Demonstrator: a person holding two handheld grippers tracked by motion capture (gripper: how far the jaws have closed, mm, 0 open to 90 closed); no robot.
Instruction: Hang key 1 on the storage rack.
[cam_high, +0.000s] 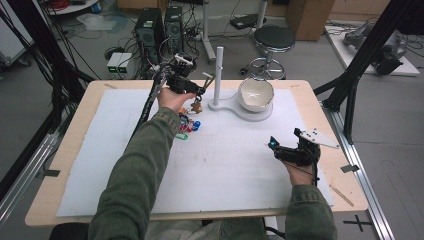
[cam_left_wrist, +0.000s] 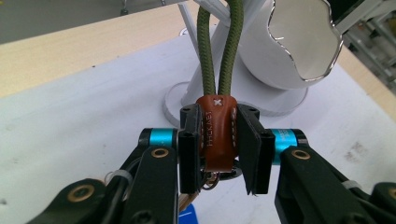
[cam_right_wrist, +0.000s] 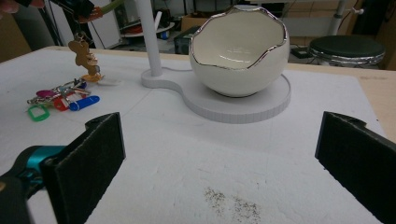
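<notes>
The left gripper (cam_left_wrist: 218, 154) clamps its fingers (cam_left_wrist: 189, 161) on the brown leather tab of an olive-green cord key strap (cam_left_wrist: 217, 135), lifted above the white-covered counter (cam_high: 225, 165) beside a white stand with an upright post (cam_high: 218, 75) and a cracked-egg-shaped white bowl (cam_high: 256, 95). Coloured key tags (cam_right_wrist: 60, 100) trail below. The right gripper (cam_high: 280, 150) rests near the counter's right edge, fingers (cam_right_wrist: 86, 161) spread wide, holding nothing.
</notes>
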